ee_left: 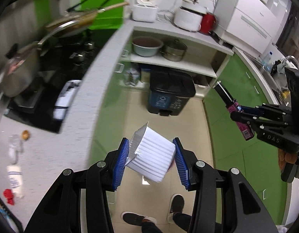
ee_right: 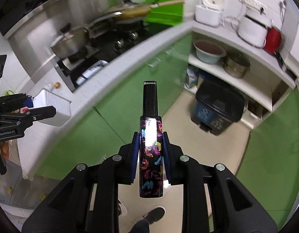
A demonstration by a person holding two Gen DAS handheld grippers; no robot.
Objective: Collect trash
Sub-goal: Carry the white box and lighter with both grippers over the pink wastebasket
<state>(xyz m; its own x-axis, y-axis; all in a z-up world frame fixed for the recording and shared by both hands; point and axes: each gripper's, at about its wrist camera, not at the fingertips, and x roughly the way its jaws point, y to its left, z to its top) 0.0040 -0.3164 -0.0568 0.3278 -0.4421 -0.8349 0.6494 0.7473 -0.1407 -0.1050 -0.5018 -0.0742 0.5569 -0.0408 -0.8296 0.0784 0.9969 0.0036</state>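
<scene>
My left hand-held gripper [ee_left: 151, 158] is clenched on a white ribbed plastic cup [ee_left: 154, 155] with a torn foil lid, its blue pads pressing both sides, held over the tiled floor [ee_left: 188, 116]. At twelve o'clock the dark pedal bin [ee_left: 169, 95] stands closed under the shelf. At three o'clock my right hand-held gripper [ee_left: 241, 120] holds a patterned tube [ee_left: 231, 104]. At nine o'clock the surface [ee_left: 52, 147] carries a bottle with a red cap [ee_left: 14, 178].

My right hand-held gripper [ee_right: 151, 151] is clenched on the slim black tube [ee_right: 151, 155], printed with coloured shoes, its black cap pointing to twelve o'clock. The pedal bin [ee_right: 217, 106] stands at two o'clock on the floor. At nine o'clock my left hand-held gripper [ee_right: 33, 108] grips the white cup [ee_right: 54, 106] beside the surface's edge [ee_right: 110, 73].
</scene>
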